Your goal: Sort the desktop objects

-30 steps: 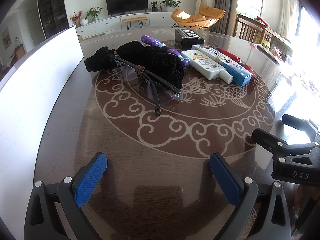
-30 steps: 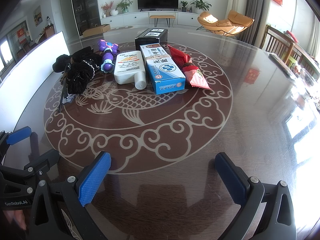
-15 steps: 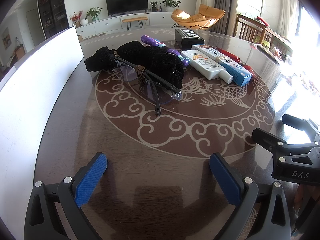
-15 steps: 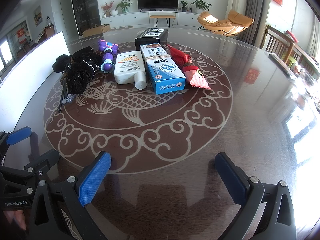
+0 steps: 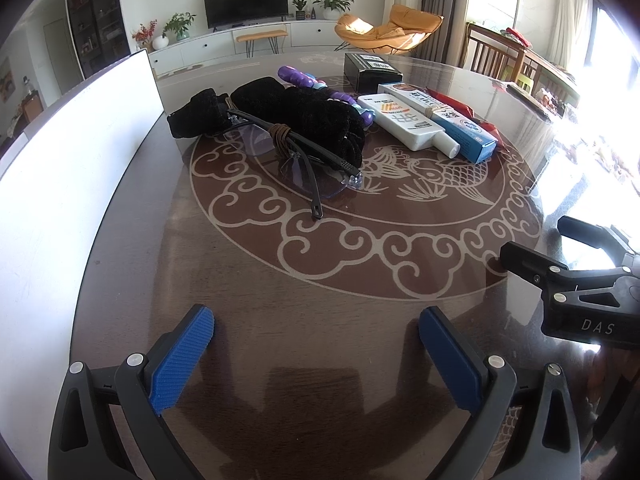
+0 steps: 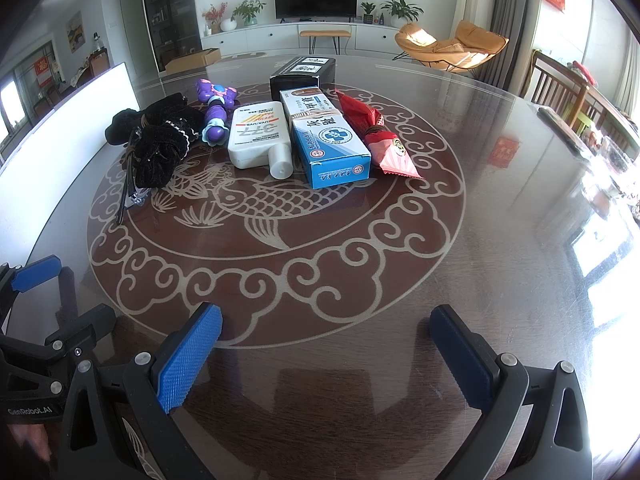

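Sunlit living room fills the background, with a television and an orange chair far behind a dark round table (image 6: 500, 240) under glass, patterned with a pale fish and cloud ring. All the things to sort lie bunched in the upper middle of both frames, touching or nearly so, which suggests nothing has been sorted yet. In the right wrist view a black velvet scrunchie heap (image 6: 160, 148) sits at upper left, with glasses (image 5: 296, 156) draped against it, their arms bound by a brown tie. Next come a purple toy (image 6: 216, 112), a white sunscreen bottle (image 6: 258, 136), a blue medicine box (image 6: 332, 148), a red snack packet (image 6: 380, 136) and a black box (image 6: 302, 72) behind. A white board (image 5: 60, 184) stands along the left edge.

Both tools hover low over bare table near the bottom, well apart from the pile: the left tool (image 5: 316, 356) and the right tool (image 6: 324, 356) each have jaws spread wide and empty, likely ready for a first reach.
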### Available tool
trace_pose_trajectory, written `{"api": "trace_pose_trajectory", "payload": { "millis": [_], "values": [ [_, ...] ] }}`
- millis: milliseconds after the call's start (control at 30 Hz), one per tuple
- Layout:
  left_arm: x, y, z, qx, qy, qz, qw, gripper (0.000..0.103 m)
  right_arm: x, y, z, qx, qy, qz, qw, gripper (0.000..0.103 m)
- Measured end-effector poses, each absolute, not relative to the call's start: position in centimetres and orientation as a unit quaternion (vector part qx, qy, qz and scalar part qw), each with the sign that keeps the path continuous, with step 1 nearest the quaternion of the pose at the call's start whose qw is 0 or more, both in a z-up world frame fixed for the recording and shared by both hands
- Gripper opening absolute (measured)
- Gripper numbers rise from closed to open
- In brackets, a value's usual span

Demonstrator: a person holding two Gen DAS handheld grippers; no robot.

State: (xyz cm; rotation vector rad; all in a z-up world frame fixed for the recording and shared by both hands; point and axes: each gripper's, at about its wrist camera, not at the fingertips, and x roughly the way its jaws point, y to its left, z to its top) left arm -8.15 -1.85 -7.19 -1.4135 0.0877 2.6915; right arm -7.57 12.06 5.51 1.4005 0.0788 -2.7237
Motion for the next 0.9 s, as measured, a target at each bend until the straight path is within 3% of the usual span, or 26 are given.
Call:
{"api": "trace_pose_trajectory", "payload": {
  "millis": [367, 633, 733, 833, 900],
  "values": [
    [-12.8, -4.6, -4.9, -0.455, -0.079, 0.885, 0.06, 0.103, -7.6, 12.0, 5.5, 0.457, 0.026, -0.888, 0.039, 0.103],
    [-21.1, -7.7, -4.6, -0.457, -0.13, 0.879, -0.046, 0.103, -7.5, 12.0, 5.5, 0.457, 0.026, -0.888, 0.039, 0.103],
    [-22.5, -8.3, -6.4, -0.484, -0.13, 0.864, -0.055, 0.103, -7.5, 12.0, 5.5, 0.457, 0.026, -0.888, 0.039, 0.103],
    [-22.8, -7.7, -6.6, -0.483, -0.079, 0.87, -0.054, 0.103, -7.5, 12.0, 5.5, 0.457, 0.026, -0.888, 0.039, 0.103],
    [-22.3, -7.8, -6.2, -0.47, -0.071, 0.879, -0.035, 0.086, -7.5, 12.0, 5.5, 0.457, 0.026, -0.888, 0.039, 0.103]
  ]
}}
